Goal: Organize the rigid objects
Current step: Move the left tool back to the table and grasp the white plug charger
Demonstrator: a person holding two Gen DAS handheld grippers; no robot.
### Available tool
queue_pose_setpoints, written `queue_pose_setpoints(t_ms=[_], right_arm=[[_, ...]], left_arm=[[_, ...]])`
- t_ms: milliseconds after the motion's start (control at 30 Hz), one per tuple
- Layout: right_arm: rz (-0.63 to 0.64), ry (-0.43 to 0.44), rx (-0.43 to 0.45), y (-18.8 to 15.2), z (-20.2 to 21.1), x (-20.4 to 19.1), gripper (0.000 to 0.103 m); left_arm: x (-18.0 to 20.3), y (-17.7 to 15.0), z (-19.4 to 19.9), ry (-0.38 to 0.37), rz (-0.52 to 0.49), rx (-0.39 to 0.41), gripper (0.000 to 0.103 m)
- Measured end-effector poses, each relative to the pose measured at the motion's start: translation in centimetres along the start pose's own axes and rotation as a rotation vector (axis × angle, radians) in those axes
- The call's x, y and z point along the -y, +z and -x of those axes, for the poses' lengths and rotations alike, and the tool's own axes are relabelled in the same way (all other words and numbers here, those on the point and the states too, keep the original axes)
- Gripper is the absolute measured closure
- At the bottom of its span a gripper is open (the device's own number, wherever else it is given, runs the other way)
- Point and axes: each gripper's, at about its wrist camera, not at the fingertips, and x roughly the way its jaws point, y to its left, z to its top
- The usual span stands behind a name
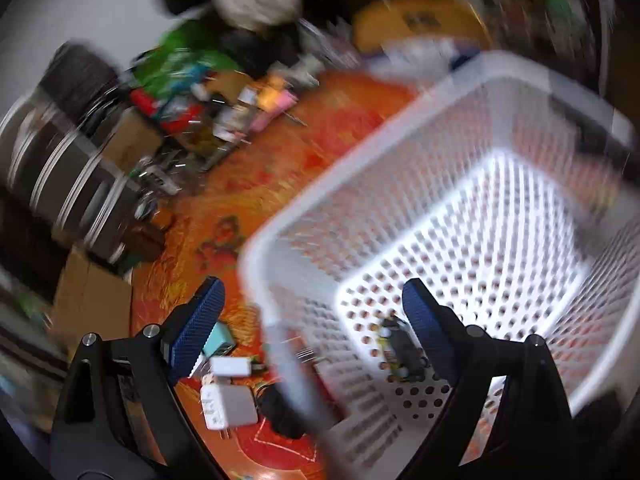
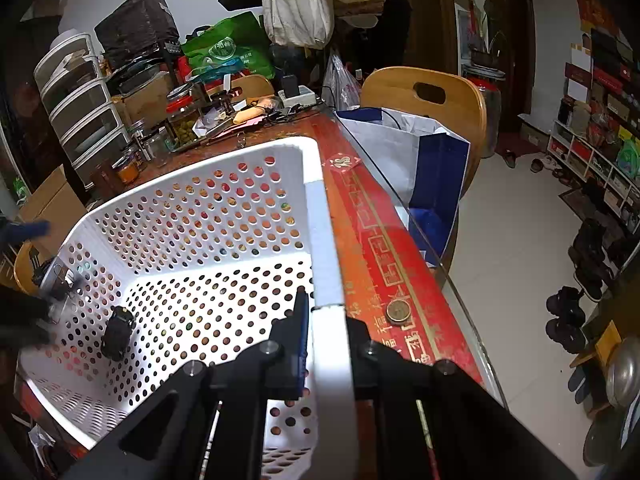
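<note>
A white perforated basket stands on the red table; the left wrist view, which is motion-blurred, shows it too. A small black object lies on its floor, also in the left wrist view. My right gripper is shut on the basket's right rim. My left gripper is open and empty, straddling the basket's near corner, one finger inside, one outside. White chargers, a teal item and a black adapter lie on the table by its left finger.
Jars, drawers, bags and clutter crowd the table's far end. A coin-like disc lies right of the basket near the glass table edge. A wooden chair with a paper bag stands beyond it.
</note>
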Motion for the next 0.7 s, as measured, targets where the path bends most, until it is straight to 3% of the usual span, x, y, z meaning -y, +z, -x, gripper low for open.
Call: queue_pose_setpoints(t_ms=[133,300,500,567,700], right_arm=[[0.004,-0.011,-0.006,0.1,-0.1,-0.1,0.095],[0.009,-0.013,-0.01,0.2,-0.1,-0.2,0.095],[0.004,-0.019,-0.007,0.1,-0.1,-0.2,0.095],[0.006,-0.027,-0.004,0.0,0.0,-0.3,0.095],[0.01,-0.029,-0.008,0.1,-0.1,-0.3,0.095]], left_arm=[[-9.9,-3.7,2.2,0.045,0.276,0.065,0.0],[-17.6,-10.6,-2.1,0.131,0.471,-0.063,0.0],[-16.6,-17.6,-6.3,0.053,0.519,-0.142,0.005],[-15.8,-18.4,-7.3,0.06,0.518,-0.151,0.021],[-14.0,-19.2,-9.6,0.035,0.517,-0.17,0.034]])
